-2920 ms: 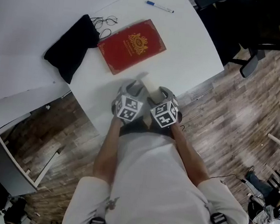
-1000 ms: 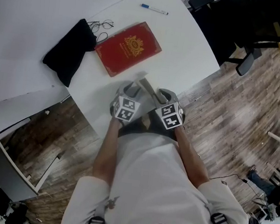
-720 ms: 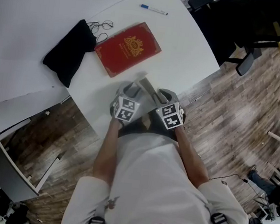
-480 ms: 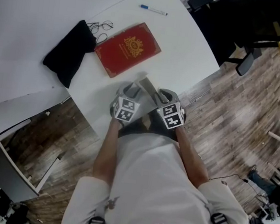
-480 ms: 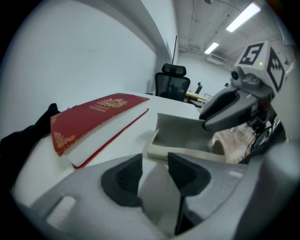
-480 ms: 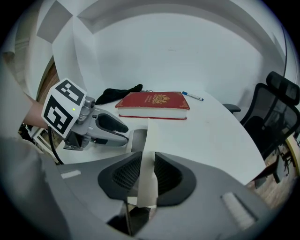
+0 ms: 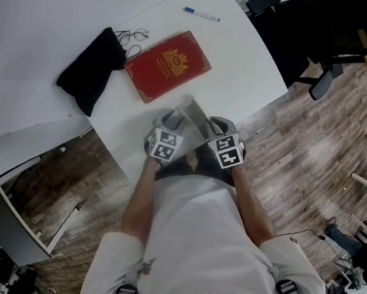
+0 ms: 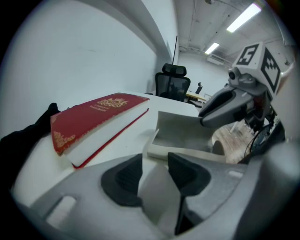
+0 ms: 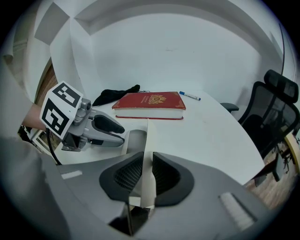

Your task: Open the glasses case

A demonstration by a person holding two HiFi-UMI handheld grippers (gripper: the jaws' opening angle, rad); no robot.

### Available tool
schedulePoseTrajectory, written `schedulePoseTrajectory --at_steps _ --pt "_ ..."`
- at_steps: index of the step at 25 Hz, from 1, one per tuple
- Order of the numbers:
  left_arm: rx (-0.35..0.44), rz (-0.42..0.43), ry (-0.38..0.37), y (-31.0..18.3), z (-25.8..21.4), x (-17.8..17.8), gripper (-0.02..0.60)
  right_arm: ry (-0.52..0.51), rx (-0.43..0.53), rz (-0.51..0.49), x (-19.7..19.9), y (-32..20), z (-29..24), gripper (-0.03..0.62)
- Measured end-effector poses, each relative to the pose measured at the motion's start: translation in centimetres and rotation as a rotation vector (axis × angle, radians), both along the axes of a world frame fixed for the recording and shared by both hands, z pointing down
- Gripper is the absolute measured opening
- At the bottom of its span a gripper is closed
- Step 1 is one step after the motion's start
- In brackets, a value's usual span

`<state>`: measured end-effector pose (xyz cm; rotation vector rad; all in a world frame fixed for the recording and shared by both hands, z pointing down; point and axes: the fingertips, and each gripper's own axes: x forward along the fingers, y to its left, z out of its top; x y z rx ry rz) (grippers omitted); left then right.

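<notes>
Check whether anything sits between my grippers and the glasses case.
Nothing visible does. The left gripper clamps the base of the glasses case, and the right gripper is closing on its raised lid.

Case maybe half behind right hand-held gripper
</notes>
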<state>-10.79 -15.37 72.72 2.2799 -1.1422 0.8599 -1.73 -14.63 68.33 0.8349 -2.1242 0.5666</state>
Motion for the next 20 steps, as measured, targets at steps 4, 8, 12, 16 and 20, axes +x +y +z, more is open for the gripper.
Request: schedulePoseTrajectory --at_steps 4,8,12,16,20 --pt "-0.008 0.000 -0.003 0.11 0.00 -0.13 0.172 0.001 -0.001 0.009 0.19 -0.23 -0.02 0.056" --pt "-0.003 -0.001 -0.001 -0.02 -0.01 -0.14 0.172 0.003 -0.001 0.018 0.41 -0.49 0.07 0.051" --pt "0.006 0.001 0.009 -0.13 -0.06 0.03 0.172 0.004 -0.001 0.025 0.60 -0.62 0.25 0.046" --pt "-0.012 -0.002 -0.002 0.09 0.08 -0.11 0.172 0.006 -0.001 0.032 0.85 -0.81 0.24 0.042" --pt "-0.003 0.000 0.001 0.02 0.03 -0.10 0.172 0.008 0.002 0.043 1.00 -0.93 0.24 0.039"
